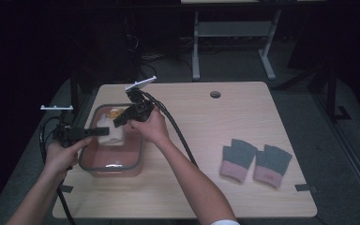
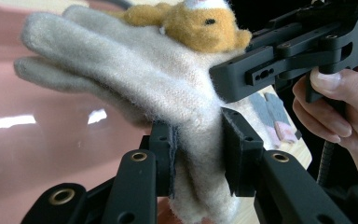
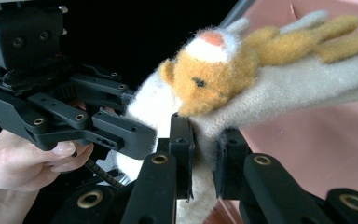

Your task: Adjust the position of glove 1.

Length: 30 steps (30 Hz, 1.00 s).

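A cream woollen glove with an orange animal face sewn on it hangs just above a pink tub with a grey rim. My left gripper comes in from the left and is shut on the glove's cuff. My right gripper comes in from the right and is shut on the same glove, close under the animal face. In the left gripper view the glove's fingers spread out over the pink tub floor. The two grippers' tips sit close together on the glove.
A pair of grey gloves with pink cuffs lies flat on the wooden table at the right. A cable hole sits near the far edge. Black cables trail from the grippers across the table.
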Motion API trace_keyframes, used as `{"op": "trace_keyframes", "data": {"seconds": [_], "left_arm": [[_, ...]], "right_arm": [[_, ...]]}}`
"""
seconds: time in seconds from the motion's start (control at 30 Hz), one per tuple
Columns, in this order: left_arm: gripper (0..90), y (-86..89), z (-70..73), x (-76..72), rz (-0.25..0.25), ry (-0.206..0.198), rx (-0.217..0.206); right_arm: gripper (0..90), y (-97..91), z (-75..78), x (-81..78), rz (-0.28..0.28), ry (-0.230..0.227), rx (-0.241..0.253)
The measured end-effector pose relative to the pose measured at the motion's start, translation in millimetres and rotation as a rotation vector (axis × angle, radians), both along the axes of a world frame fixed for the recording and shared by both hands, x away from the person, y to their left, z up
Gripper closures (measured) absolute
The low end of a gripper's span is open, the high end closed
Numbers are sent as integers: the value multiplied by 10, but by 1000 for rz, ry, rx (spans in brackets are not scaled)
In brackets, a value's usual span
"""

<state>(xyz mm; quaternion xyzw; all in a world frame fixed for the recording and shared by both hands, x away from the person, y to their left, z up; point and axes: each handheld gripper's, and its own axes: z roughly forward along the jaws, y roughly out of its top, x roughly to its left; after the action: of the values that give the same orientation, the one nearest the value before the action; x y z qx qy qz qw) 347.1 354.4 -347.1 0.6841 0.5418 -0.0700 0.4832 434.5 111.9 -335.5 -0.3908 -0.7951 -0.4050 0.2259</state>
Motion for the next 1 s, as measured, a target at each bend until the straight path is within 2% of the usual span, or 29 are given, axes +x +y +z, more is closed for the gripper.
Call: {"op": "trace_keyframes", "data": {"seconds": [0.23, 0.33, 0.4, 0.6, 0.63, 0.83, 1.0], "left_arm": [[679, 28, -176, 18, 2, 46, 22], [680, 24, -211, 16, 0, 55, 35], [679, 17, -234, 8, -4, 63, 53], [677, 0, -286, -11, -10, 82, 63], [677, -6, -297, -12, -12, 95, 71], [677, -43, -346, -17, -22, 100, 121], [677, -70, -430, -40, -27, 113, 129]], "right_arm": [[798, 52, -280, 37, 2, 49, -1], [798, 57, -349, 37, 3, 63, 0], [797, 60, -388, 33, 4, 70, -1], [796, 62, -495, 2, 12, 85, -6], [795, 66, -513, 0, 12, 87, -8], [793, 85, -599, -11, 22, 101, -26], [792, 77, -673, -36, 29, 110, -42]]}}
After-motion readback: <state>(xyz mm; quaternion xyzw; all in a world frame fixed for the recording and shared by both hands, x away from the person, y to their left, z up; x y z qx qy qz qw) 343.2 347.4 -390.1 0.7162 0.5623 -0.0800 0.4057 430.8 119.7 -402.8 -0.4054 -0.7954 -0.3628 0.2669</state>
